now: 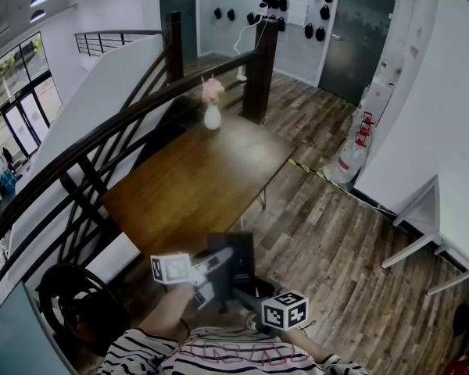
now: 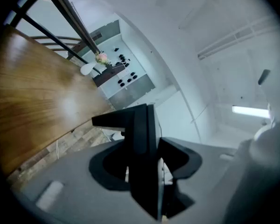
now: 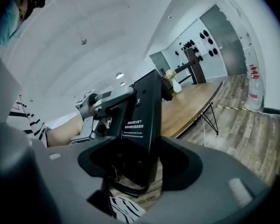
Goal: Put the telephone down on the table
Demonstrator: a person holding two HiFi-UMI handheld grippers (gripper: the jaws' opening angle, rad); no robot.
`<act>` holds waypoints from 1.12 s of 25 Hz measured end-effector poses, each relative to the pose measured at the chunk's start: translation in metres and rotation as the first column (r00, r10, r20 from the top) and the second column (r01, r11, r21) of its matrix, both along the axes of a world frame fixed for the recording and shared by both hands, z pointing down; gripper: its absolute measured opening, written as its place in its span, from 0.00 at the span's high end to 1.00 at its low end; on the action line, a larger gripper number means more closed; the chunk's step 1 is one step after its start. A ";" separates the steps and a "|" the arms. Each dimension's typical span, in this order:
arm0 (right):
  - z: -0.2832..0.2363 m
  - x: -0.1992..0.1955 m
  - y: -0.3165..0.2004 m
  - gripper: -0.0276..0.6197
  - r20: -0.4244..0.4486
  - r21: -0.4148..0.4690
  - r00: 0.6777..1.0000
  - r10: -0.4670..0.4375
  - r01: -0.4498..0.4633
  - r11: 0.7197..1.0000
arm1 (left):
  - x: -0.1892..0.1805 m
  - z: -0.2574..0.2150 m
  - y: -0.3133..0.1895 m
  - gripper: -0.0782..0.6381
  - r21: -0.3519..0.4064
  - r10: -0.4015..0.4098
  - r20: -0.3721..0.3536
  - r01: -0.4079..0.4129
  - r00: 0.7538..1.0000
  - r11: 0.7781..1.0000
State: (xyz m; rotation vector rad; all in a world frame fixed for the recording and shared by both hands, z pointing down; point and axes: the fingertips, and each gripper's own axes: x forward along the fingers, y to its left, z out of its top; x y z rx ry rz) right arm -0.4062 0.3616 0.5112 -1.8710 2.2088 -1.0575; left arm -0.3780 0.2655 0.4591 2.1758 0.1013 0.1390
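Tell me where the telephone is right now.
Head view, bottom centre: the telephone is held between the left tongs and right tongs, short of the table.

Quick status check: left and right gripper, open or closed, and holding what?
Left gripper: closed on the black telephone.
Right gripper: closed on the same telephone, from the other side.

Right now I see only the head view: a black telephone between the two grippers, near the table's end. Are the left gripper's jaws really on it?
Observer: Yes; the left gripper view shows the left gripper closed on the telephone, seen edge-on.
Operator: And the right?
Observer: The right gripper grips it too, across a wider part with white print.
Operator: Anything dangling?
Observer: A dark cord loops beneath it.
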 end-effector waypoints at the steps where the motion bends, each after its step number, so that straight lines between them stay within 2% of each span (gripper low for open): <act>1: 0.001 -0.004 -0.001 0.52 0.000 0.001 1.000 0.004 -0.004 1.000 | -0.003 0.000 -0.001 0.61 -0.002 0.001 0.000 -0.001 1.000 1.000; 9: 0.006 -0.037 -0.008 0.52 0.030 -0.021 0.999 0.017 -0.016 1.000 | -0.035 0.006 -0.006 0.61 -0.023 0.022 0.019 -0.021 1.000 1.000; 15: 0.014 -0.028 -0.014 0.52 0.060 -0.047 0.998 0.036 -0.033 0.998 | -0.024 0.017 -0.013 0.61 -0.048 0.033 0.038 -0.031 0.999 0.998; 22: 0.024 0.043 -0.022 0.52 0.062 -0.042 0.998 0.009 -0.007 0.999 | 0.043 0.028 -0.022 0.61 -0.033 0.001 0.027 0.000 1.000 0.999; 28: 0.018 0.144 -0.020 0.52 0.039 -0.041 0.998 -0.056 0.057 0.998 | 0.137 0.018 -0.020 0.61 -0.027 -0.052 -0.007 0.052 0.999 0.998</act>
